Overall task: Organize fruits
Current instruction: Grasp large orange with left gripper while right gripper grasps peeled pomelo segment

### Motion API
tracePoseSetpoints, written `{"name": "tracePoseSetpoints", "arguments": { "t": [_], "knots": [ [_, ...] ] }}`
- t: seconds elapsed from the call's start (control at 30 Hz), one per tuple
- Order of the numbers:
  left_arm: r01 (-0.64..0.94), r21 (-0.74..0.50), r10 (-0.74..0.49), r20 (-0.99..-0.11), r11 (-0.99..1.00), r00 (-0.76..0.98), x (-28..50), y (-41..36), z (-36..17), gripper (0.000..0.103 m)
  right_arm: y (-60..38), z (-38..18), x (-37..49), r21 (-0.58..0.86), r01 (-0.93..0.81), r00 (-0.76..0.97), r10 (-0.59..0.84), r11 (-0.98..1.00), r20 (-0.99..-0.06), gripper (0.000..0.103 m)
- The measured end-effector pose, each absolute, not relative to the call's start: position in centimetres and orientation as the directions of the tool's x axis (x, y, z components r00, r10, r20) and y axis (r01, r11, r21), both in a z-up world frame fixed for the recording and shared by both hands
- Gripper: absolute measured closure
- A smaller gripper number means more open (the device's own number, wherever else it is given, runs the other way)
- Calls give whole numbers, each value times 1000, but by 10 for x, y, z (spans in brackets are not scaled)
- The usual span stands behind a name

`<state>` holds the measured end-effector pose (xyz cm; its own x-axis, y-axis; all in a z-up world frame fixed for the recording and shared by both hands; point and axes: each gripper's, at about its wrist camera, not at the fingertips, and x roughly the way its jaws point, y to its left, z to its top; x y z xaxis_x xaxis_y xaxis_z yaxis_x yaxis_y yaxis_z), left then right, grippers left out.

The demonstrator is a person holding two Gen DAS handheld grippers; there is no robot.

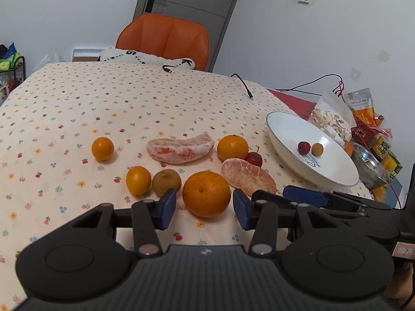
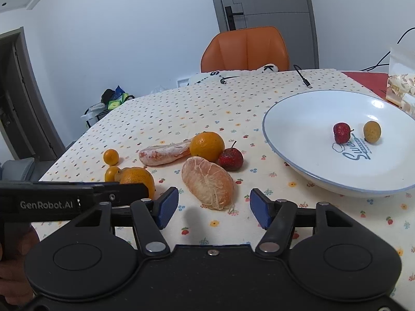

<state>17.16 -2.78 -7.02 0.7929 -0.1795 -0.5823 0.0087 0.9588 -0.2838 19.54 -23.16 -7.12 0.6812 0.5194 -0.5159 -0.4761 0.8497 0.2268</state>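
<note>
Fruit sorting barely begun: two small fruits lie in the white plate (image 2: 298,155), while oranges and peeled citrus segments (image 1: 247,175) wait on the desk (image 1: 77,103). Left hand-held gripper (image 1: 205,207) and right hand-held gripper (image 2: 214,206) both gape, empty. Kiwi-like fruit (image 1: 166,182) uncertain.

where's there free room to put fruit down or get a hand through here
Most of the white plate is bare; only a small red fruit and a yellowish one sit near its middle. The tablecloth is open beyond the fruit, toward the orange chair. It is crowded around the big orange and the peeled segment.
</note>
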Motion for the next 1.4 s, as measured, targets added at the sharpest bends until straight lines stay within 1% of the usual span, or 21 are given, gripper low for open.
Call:
{"name": "tracePoseSetpoints", "arguments": {
  "t": [0.17,0.27,0.3,0.33,0.37,0.43,0.5,0.57,0.77,0.87,0.9,0.93,0.97,1.1,1.3,1.4],
  "knots": [
    [-3,-303,-185,-591,953,785,175,-26,-73,55,-232,-72,199,241,-476,675,527,846,-516,44],
    [-3,-304,-185,-586,953,789,176,-26,-74,56,-232,-72,199,241,-481,671,531,843,-518,49],
    [1,-309,-190,-582,951,790,176,-27,-74,59,-231,-72,199,241,-488,666,536,839,-519,53],
    [9,-317,-201,-578,948,791,176,-27,-75,62,-230,-71,199,238,-495,662,540,836,-519,63],
    [7,-314,-197,-578,949,792,176,-28,-74,62,-229,-72,198,232,-499,660,540,835,-522,65],
    [10,-307,-194,-577,952,793,174,-29,-74,63,-229,-72,199,230,-496,661,536,837,-525,81],
    [12,-308,-197,-577,951,793,173,-28,-74,63,-231,-72,199,245,-494,656,543,834,-525,86],
    [11,-307,-195,-577,952,793,171,-27,-73,63,-232,-73,197,248,-497,654,547,832,-523,88],
    [0,-306,-185,-575,952,797,166,-20,-72,63,-228,-70,191,258,-528,618,574,809,-537,87],
    [-5,-308,-180,-570,951,802,163,-16,-70,63,-224,-68,189,244,-534,617,571,809,-542,76],
    [-6,-308,-178,-567,951,804,161,-15,-68,63,-223,-68,189,235,-532,623,564,813,-542,69],
    [-6,-308,-177,-564,951,806,160,-14,-67,63,-222,-68,190,226,-529,629,557,818,-542,66],
    [-6,-307,-176,-562,952,808,159,-13,-66,63,-221,-68,191,223,-529,631,555,819,-542,65],
    [-10,-304,-169,-557,953,813,155,-9,-63,63,-215,-67,196,208,-530,635,548,822,-545,63],
    [-16,-302,-159,-545,953,824,151,-3,-57,63,-201,-68,202,159,-539,647,528,827,-550,55],
    [-27,-304,-150,-542,952,827,150,2,-56,63,-194,-68,204,123,-543,656,511,831,-556,53]
  ]
}}
